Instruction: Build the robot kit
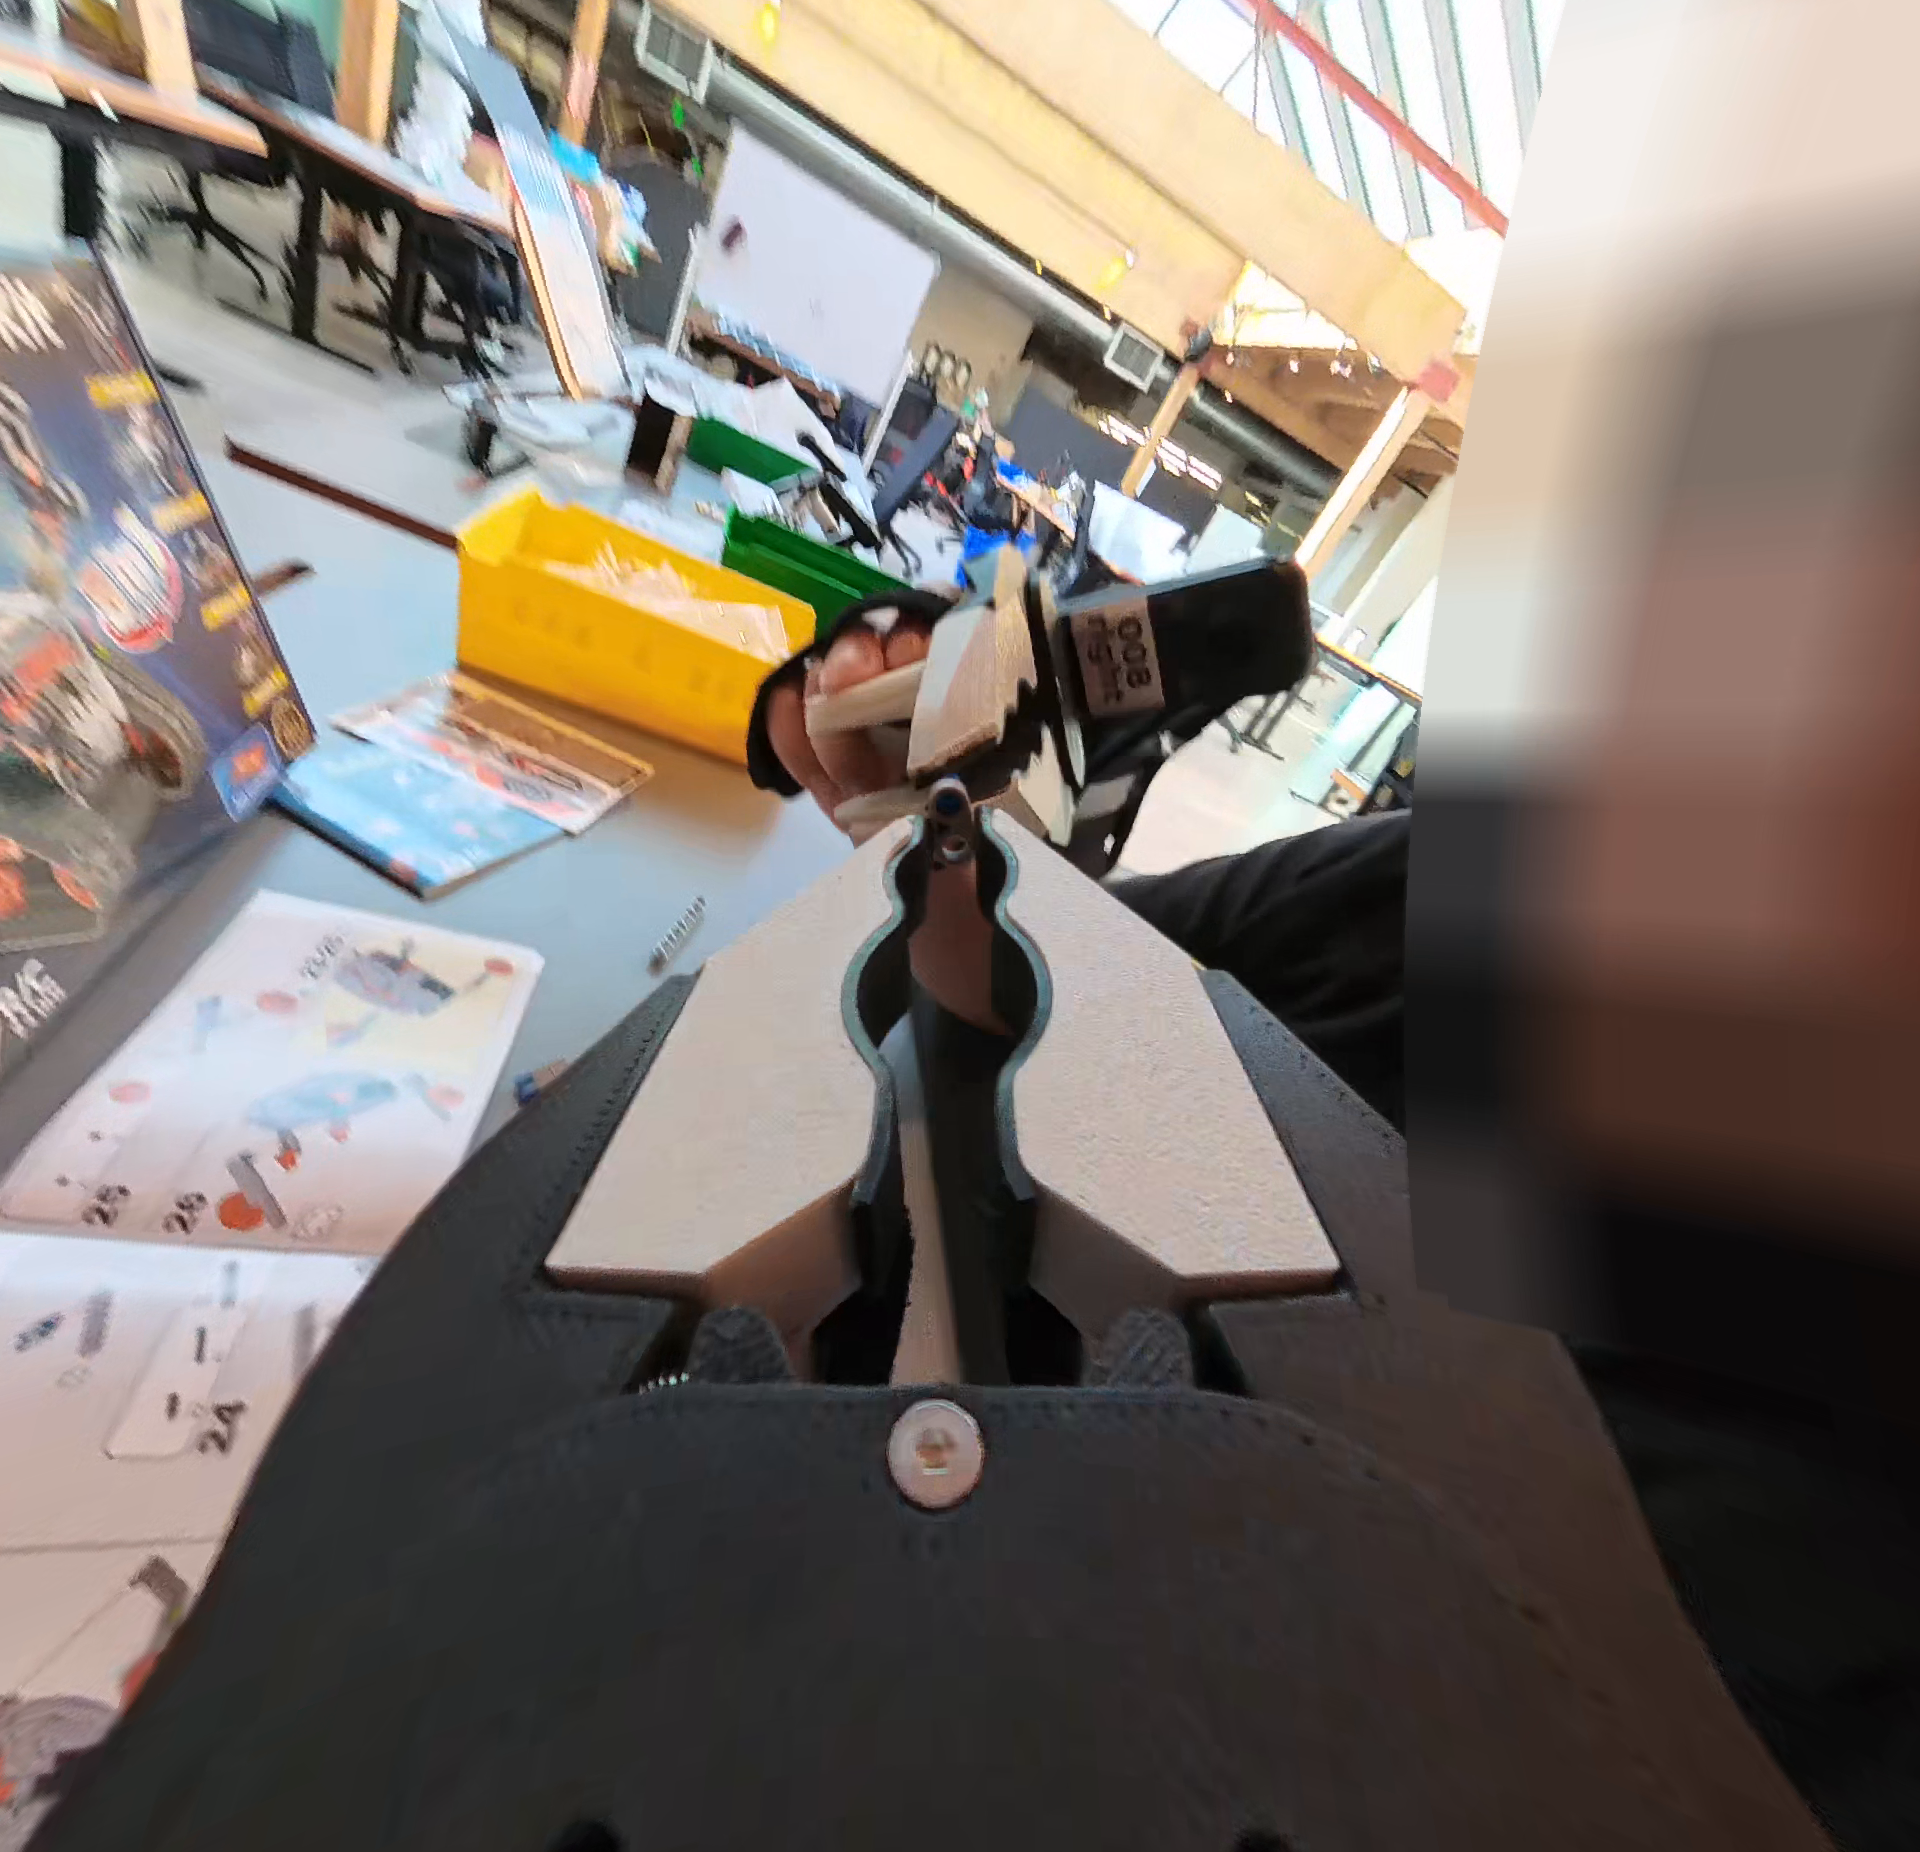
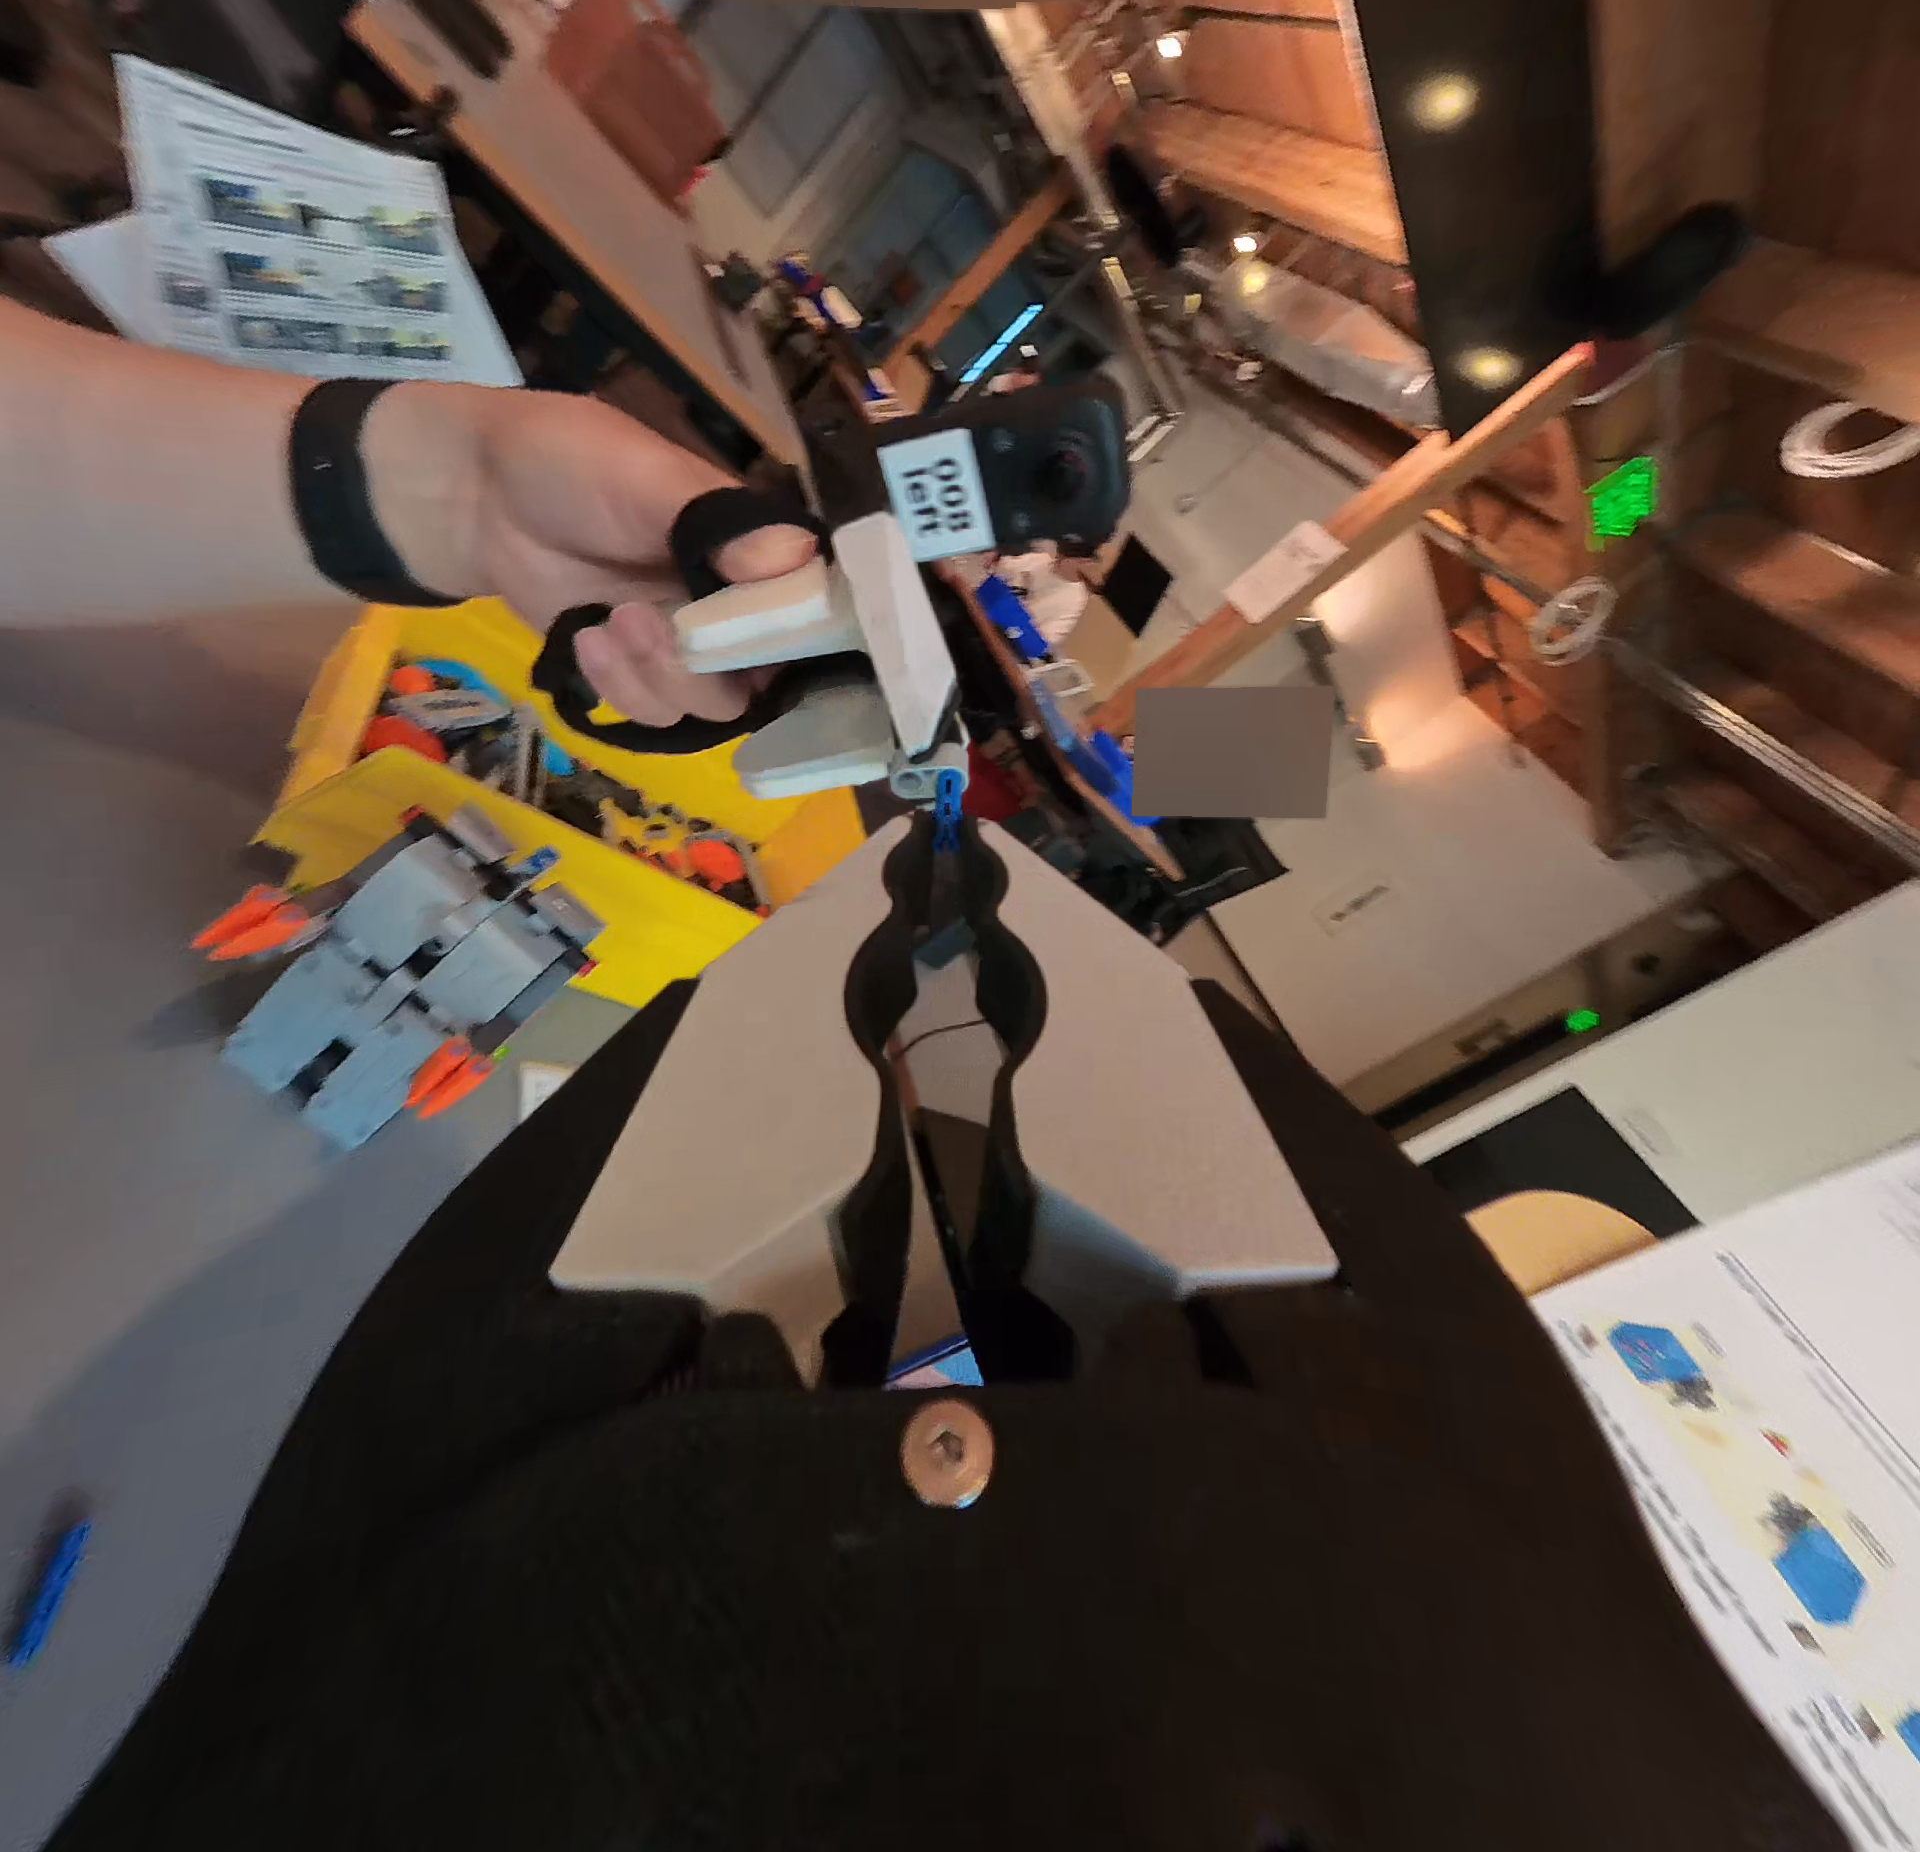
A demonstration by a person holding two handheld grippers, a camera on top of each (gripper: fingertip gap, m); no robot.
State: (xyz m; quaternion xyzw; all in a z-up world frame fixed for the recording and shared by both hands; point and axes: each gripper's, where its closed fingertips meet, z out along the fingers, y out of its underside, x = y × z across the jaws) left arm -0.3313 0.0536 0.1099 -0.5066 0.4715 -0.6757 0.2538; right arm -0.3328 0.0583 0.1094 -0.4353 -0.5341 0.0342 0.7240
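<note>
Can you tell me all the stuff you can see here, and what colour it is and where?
small grey connector piece: one, grey, pinched at the left gripper's tip.
small blue pin: one, blue, at the right gripper's tip, meeting the grey piece.
yellow bin: one seen from the left wrist, yellow, on the table; the right wrist view shows yellow bins of mixed parts.
green bin: one, green, behind the yellow one.
grey brick model: one, grey with orange tips, on the table by the bins.
picture box: one, dark blue, standing at far left.
instruction sheets: several, white, flat on the table.
left gripper: one, black and white, shut.
right gripper: one, black and white, shut.
</note>
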